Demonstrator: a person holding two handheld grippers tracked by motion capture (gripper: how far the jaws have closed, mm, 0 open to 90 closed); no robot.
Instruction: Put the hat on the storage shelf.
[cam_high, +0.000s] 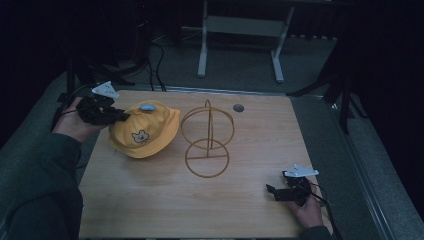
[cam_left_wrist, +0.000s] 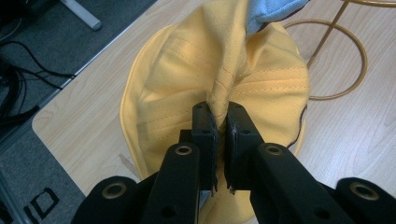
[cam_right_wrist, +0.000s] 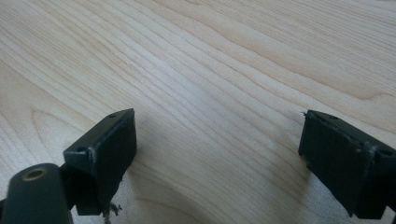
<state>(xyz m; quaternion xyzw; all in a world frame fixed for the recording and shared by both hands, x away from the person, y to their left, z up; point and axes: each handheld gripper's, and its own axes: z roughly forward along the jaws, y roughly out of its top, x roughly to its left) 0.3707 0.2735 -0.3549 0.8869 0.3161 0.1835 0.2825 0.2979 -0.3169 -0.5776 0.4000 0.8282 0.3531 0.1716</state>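
Black jaws of the left gripper (cam_left_wrist: 219, 128) rise from the bottom of the left gripper view, clenched on a pinched fold in the brim of the yellow cloth bucket hat (cam_left_wrist: 187, 70). Seen from above, the left gripper (cam_high: 120, 117) sits at 9 o'clock of the hat (cam_high: 145, 131), which lies on the pale wooden table (cam_high: 200, 205) toward its far left, a small bear face printed on the side facing the person and a pale blue patch on its crown. Just beside the hat, at its 3 o'clock, stands a gold wire stand of rings (cam_high: 207, 140), its round base flat on the wood. The right gripper (cam_high: 272, 191) rests near the table's front right corner, well apart from hat and stand. In the right gripper view its jaws stand wide and released over bare wood (cam_right_wrist: 210, 93), nothing between them.
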